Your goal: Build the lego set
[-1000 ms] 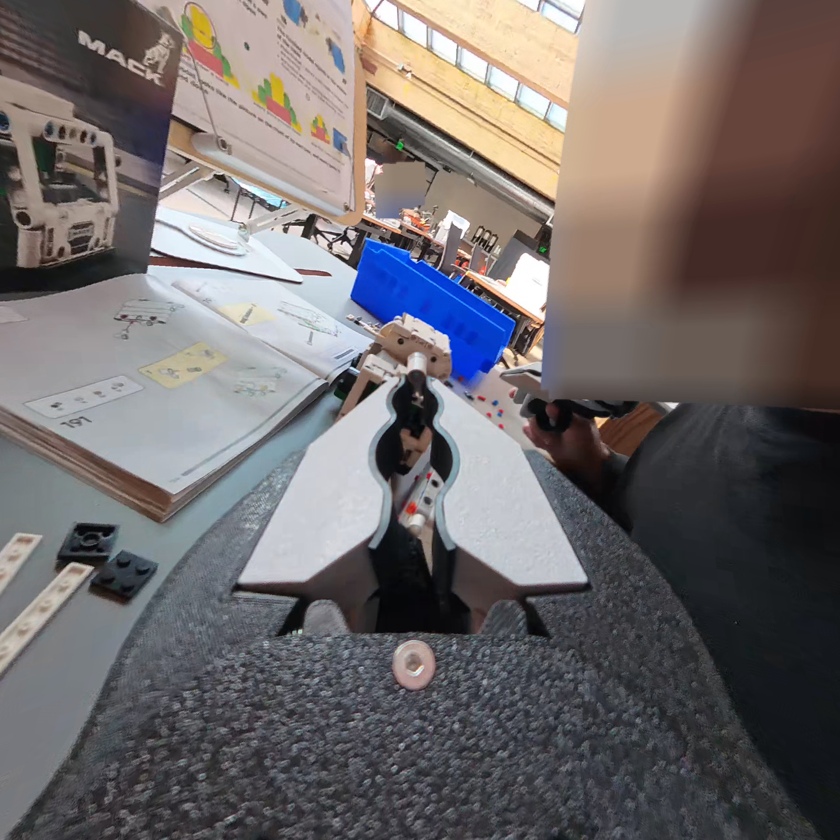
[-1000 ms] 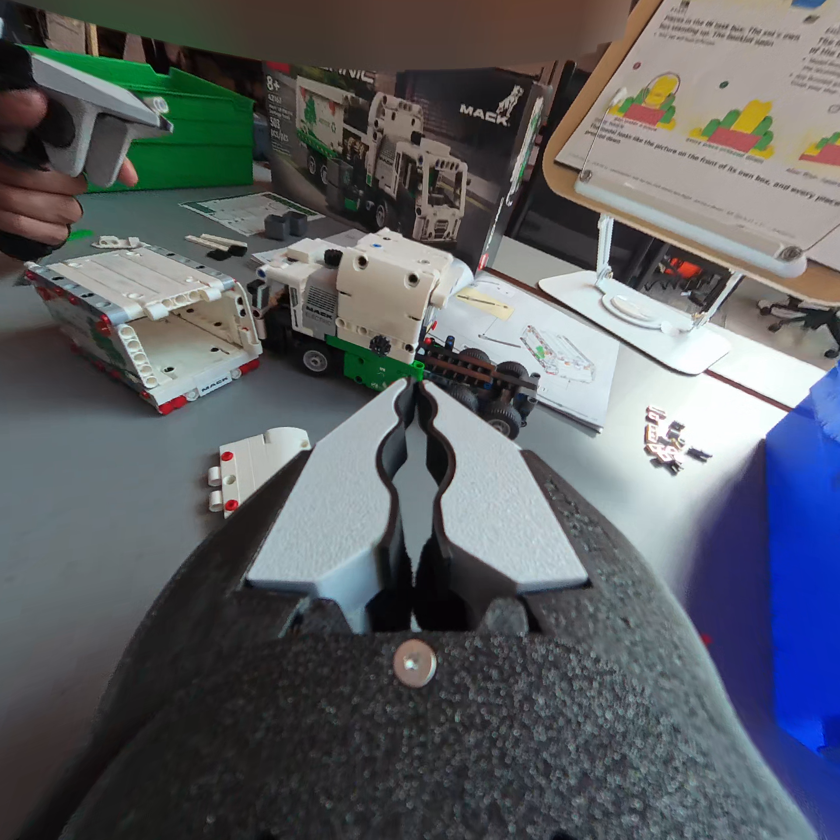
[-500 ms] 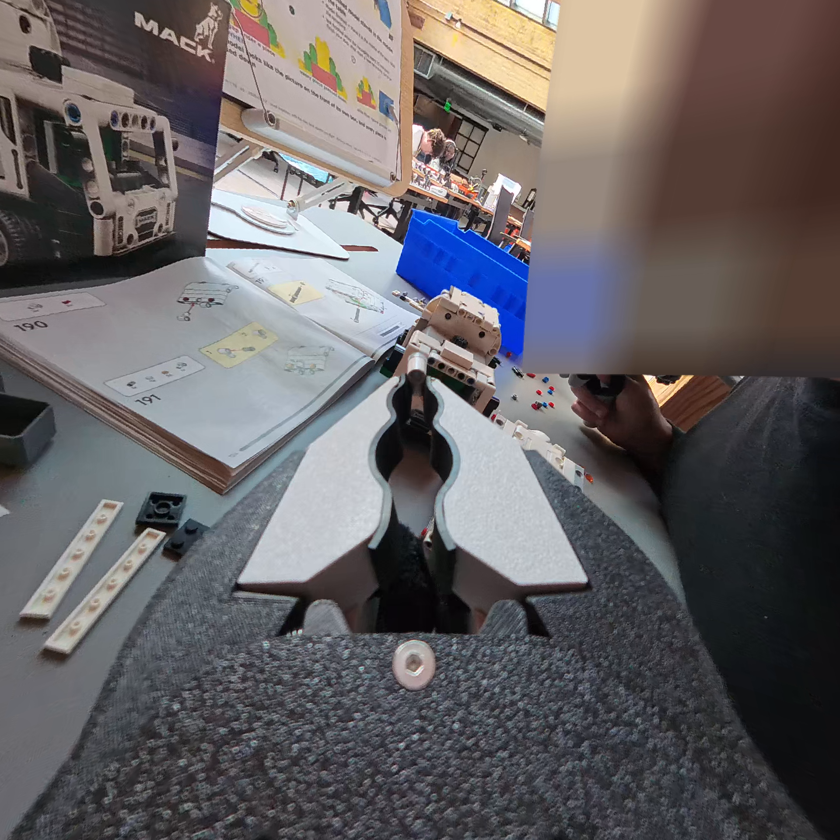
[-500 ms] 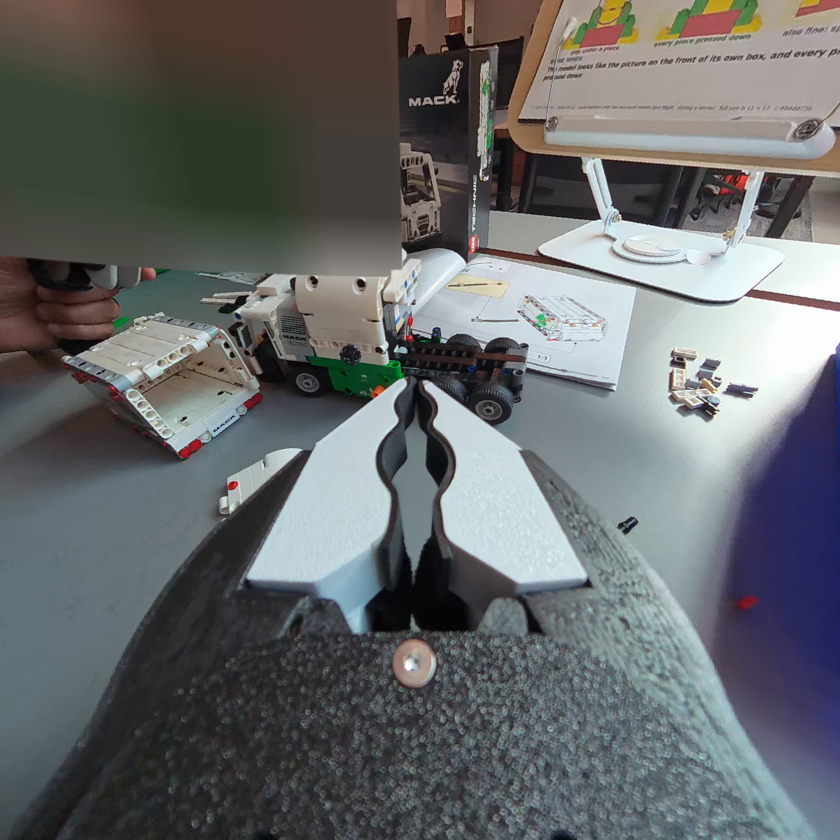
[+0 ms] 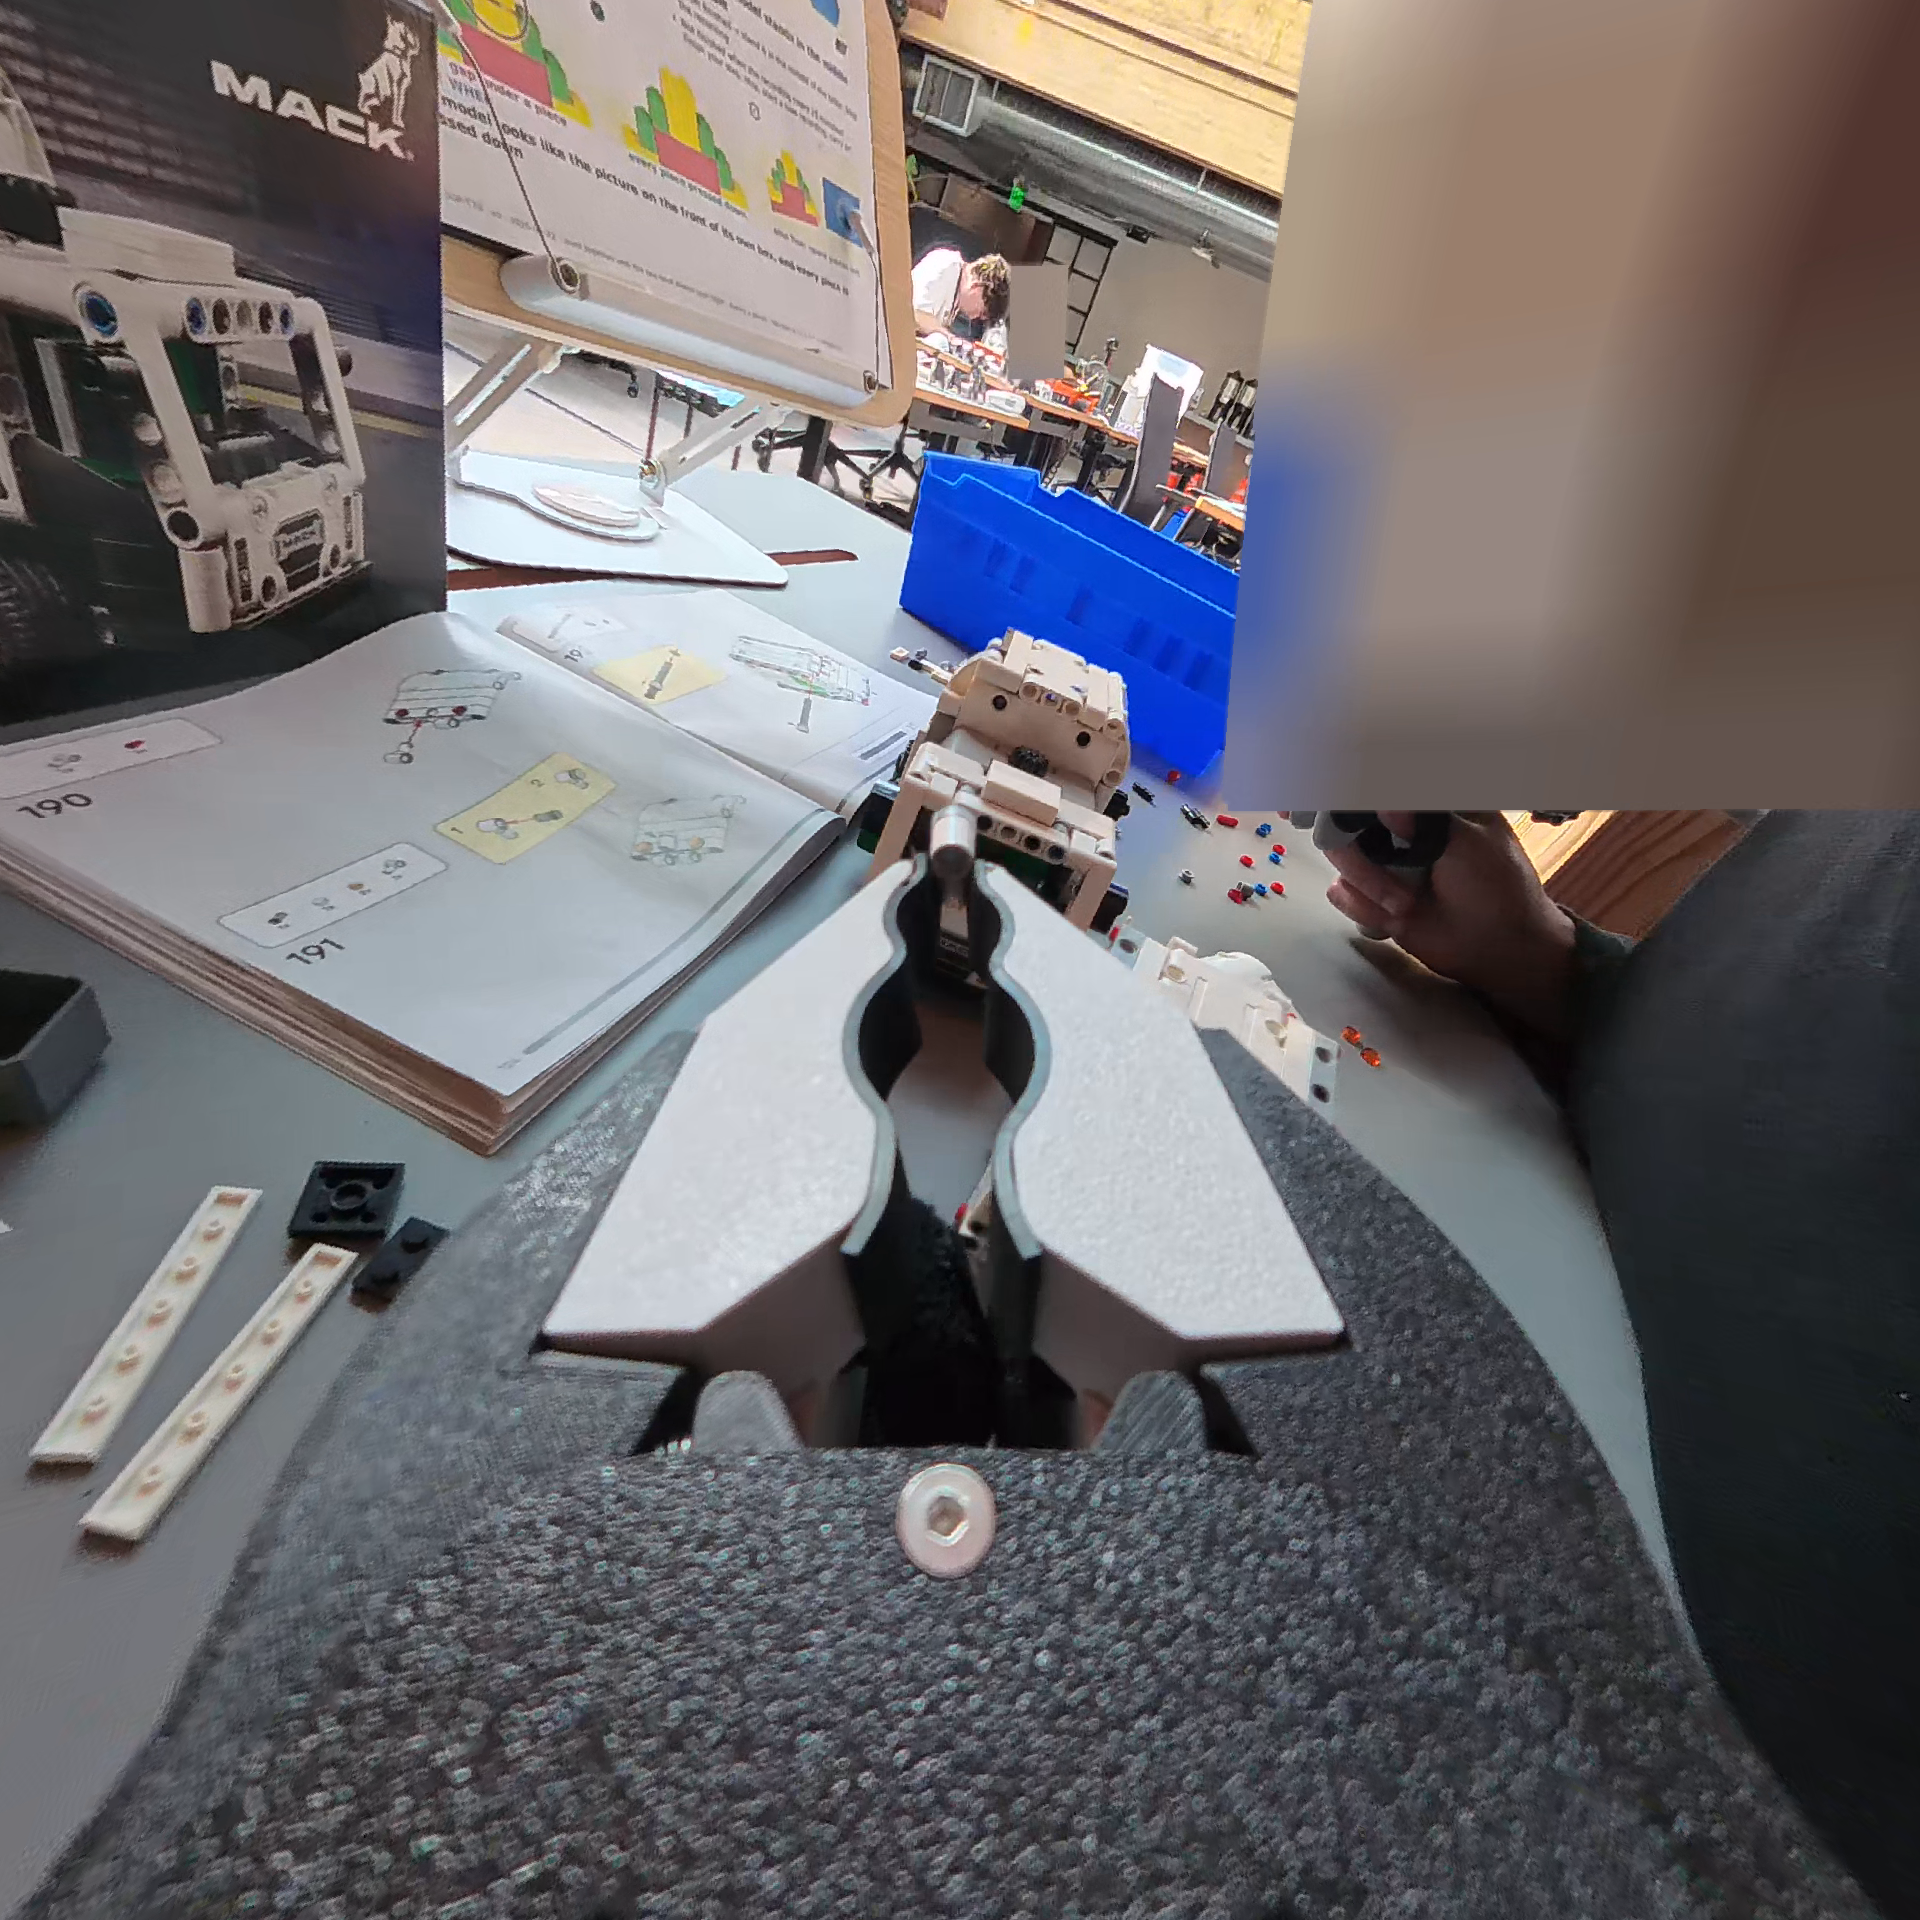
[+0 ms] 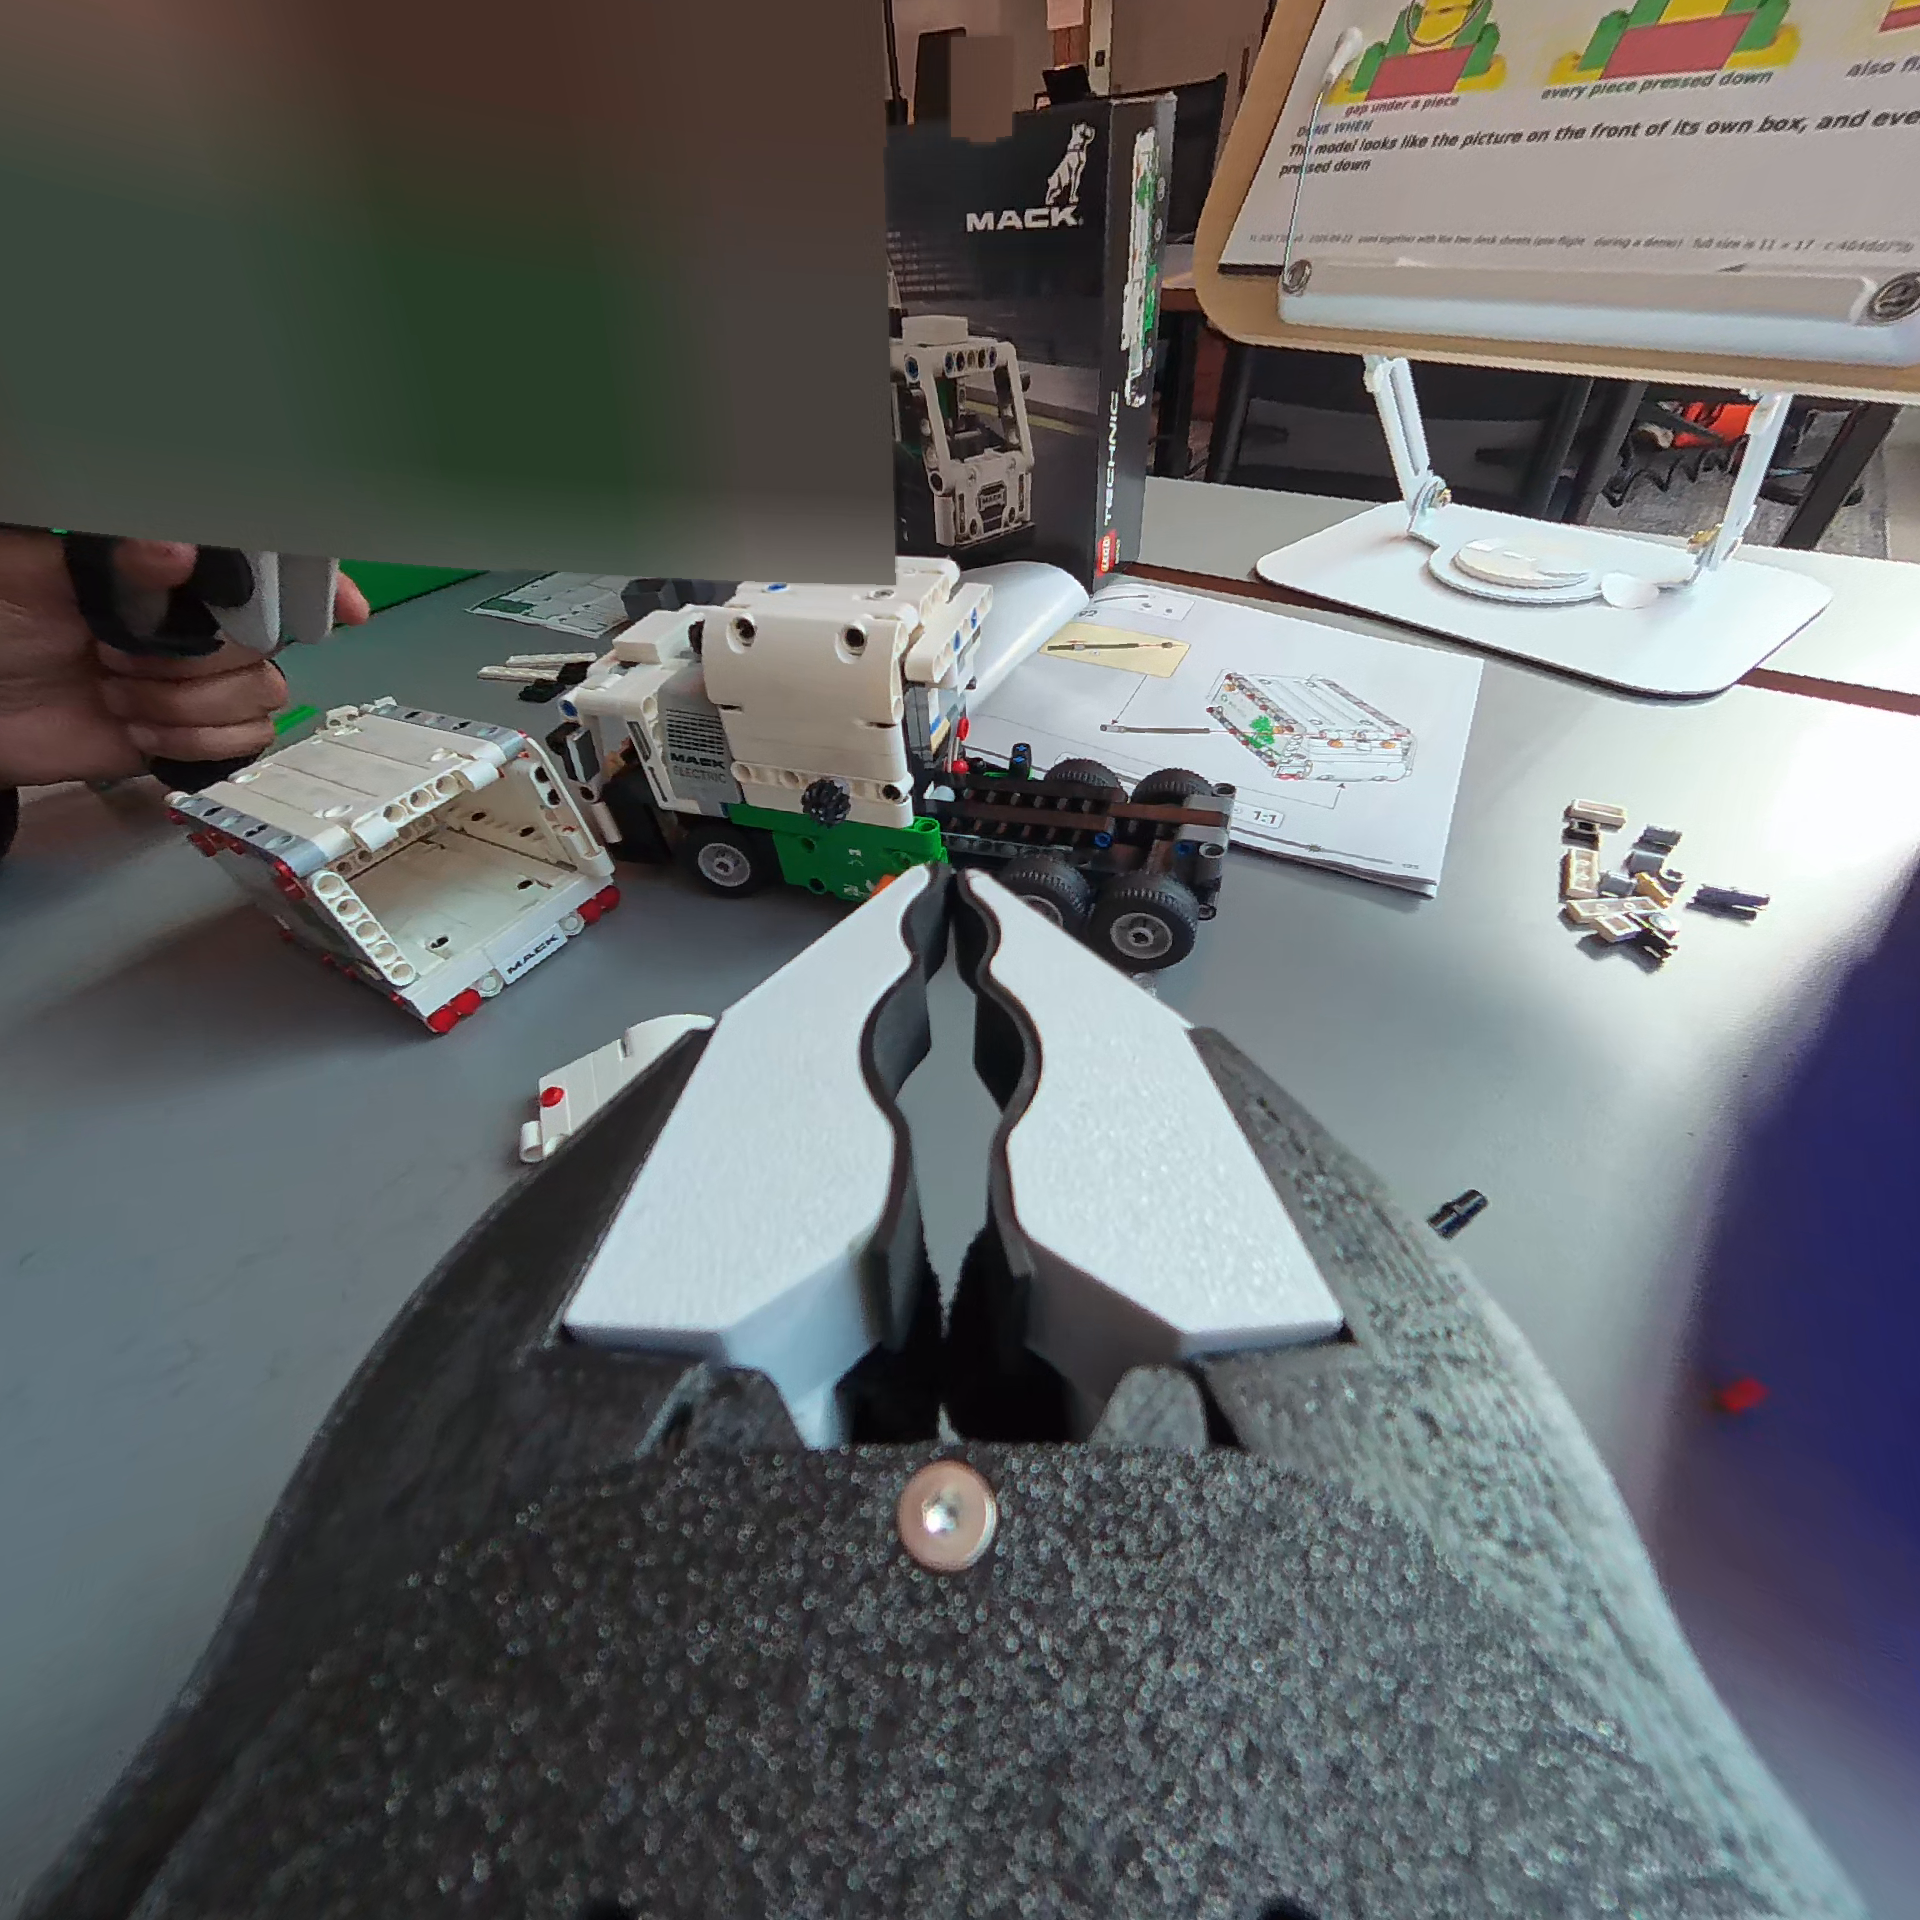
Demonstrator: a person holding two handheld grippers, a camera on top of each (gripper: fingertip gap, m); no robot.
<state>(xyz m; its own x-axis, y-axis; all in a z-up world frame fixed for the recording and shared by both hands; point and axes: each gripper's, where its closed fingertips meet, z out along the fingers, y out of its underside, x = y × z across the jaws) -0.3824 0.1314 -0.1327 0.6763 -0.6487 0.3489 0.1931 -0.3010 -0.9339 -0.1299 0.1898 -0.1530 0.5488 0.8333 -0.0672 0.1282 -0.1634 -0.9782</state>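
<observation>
The white and green lego truck (image 6: 831, 748) stands on the grey table, its bare dark chassis pointing right. The white truck body (image 6: 395, 831) lies tilted on the table to its left. My left gripper (image 5: 951, 883) is shut on a small grey peg (image 5: 951, 844), held just in front of the truck's cab (image 5: 1023, 748). My right gripper (image 6: 951, 883) is shut and empty, just short of the truck's green side. A hand (image 6: 156, 665) holds the left gripper's handle behind the truck body.
The open instruction booklet (image 5: 416, 831) and the set's box (image 5: 208, 312) lie left. Two white strip plates (image 5: 145, 1320) and black plates (image 5: 348, 1200) are near. A blue bin (image 5: 1070, 582), a white panel (image 6: 592, 1081), a pile of small parts (image 6: 1621, 883) and a paper stand (image 6: 1558, 613) surround the truck. There is about 25 cm between the tips of the two grippers.
The left gripper has come down from above toward the table, still shut on the peg. The right gripper has drawn back a little from the truck and stays shut.
</observation>
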